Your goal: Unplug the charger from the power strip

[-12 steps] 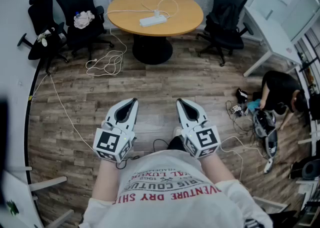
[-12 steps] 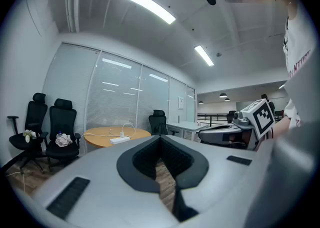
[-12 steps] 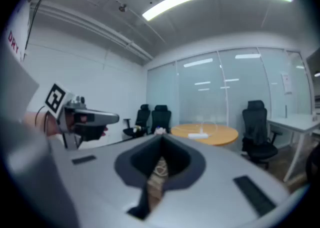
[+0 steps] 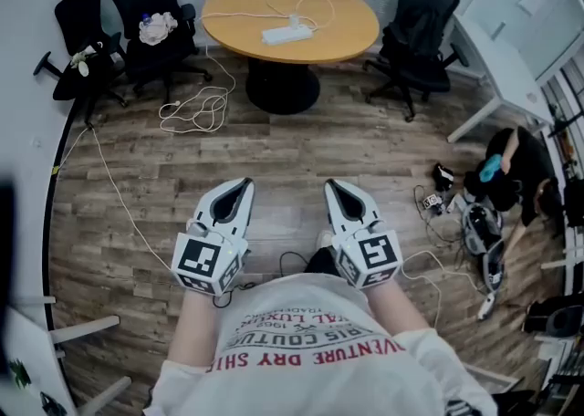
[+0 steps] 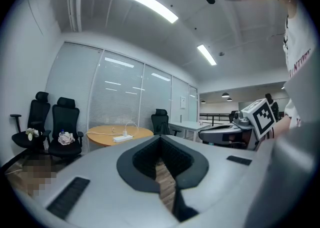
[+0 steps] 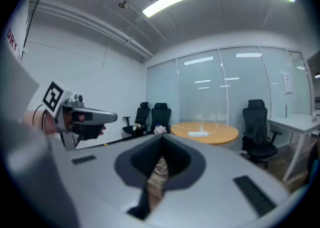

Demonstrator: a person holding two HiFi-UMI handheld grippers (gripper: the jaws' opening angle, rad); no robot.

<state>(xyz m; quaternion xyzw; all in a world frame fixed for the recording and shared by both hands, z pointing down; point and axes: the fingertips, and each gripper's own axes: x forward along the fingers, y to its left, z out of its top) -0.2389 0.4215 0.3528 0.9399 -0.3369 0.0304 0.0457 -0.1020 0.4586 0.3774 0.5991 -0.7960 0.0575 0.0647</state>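
Note:
A white power strip [image 4: 286, 35] lies on the round wooden table [image 4: 347, 40] at the far end of the room. A small white charger [image 4: 295, 21] stands plugged into it, and its white cable loops over the tabletop. Both grippers are held close to my body, far from the table, pointing toward it. My left gripper [image 4: 241, 186] is shut with nothing in it, and so is my right gripper [image 4: 332, 186]. In the left gripper view the power strip [image 5: 122, 138] shows small beyond the left gripper [image 5: 161, 141]. In the right gripper view the power strip [image 6: 198, 133] shows beyond the right gripper [image 6: 162, 141].
Black office chairs [image 4: 420, 22] ring the table; one chair [image 4: 146, 13] at the left holds a crumpled cloth. A coil of white cable [image 4: 193, 113] lies on the wood floor. A white desk [image 4: 497, 58] stands at the right, and a person [image 4: 511, 172] crouches beside scattered gear.
Both grippers keep their place and stay shut. The person at the right has shifted posture, and the head view has drifted slightly.

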